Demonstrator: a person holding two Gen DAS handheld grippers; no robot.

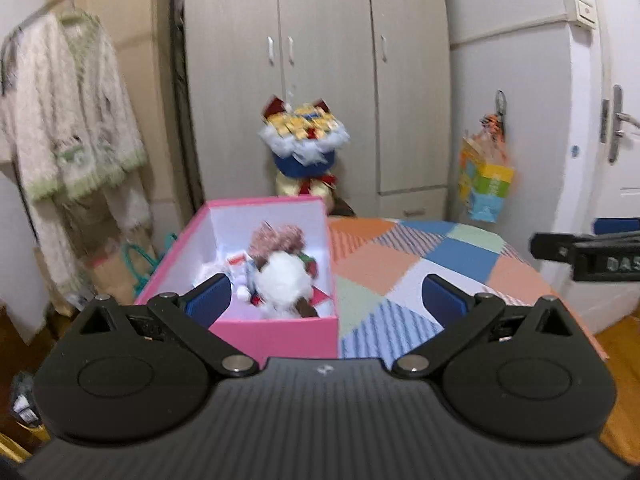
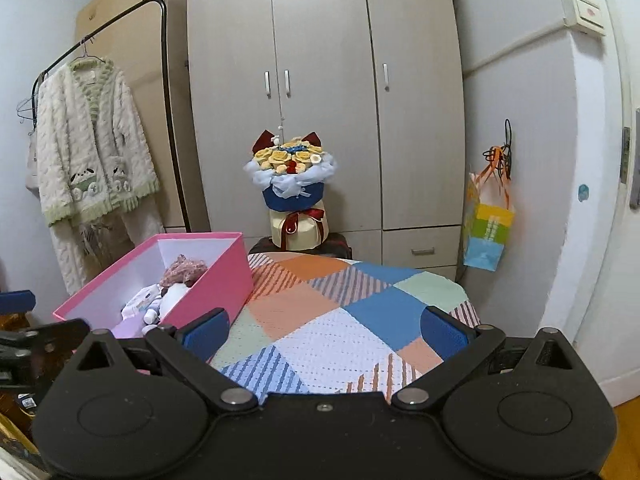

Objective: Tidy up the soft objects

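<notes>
- Bedroom backdrop first: a tall grey wardrobe [image 2: 324,100] stands far beyond both sets of fingers; a fleecy robe [image 2: 92,152] hangs on a rail out past the left fingertip of each view; a gift bouquet [image 2: 294,184] sits dead ahead, beyond the far edge of the patchwork blanket [image 2: 332,320]
- Blanket spreads flat beneath and ahead of the right gripper [image 2: 324,334]; its jaws are spread wide with nothing between the pads
- Pink box [image 1: 280,334] rests on the blanket's left part; the left gripper [image 1: 326,300] hovers close in front of it, jaws likewise released and empty; the left pad overlaps the box's near corner in view
- Soft toys [image 1: 282,280] lie piled inside the box, just beyond the left fingertip; they look light, squashy and unbreakable; a pinch across the white plush's round body should hold best
- Toy shapes are blurred and tangled, so their number is unclear; the box's near wall hides the lowest ones
</notes>
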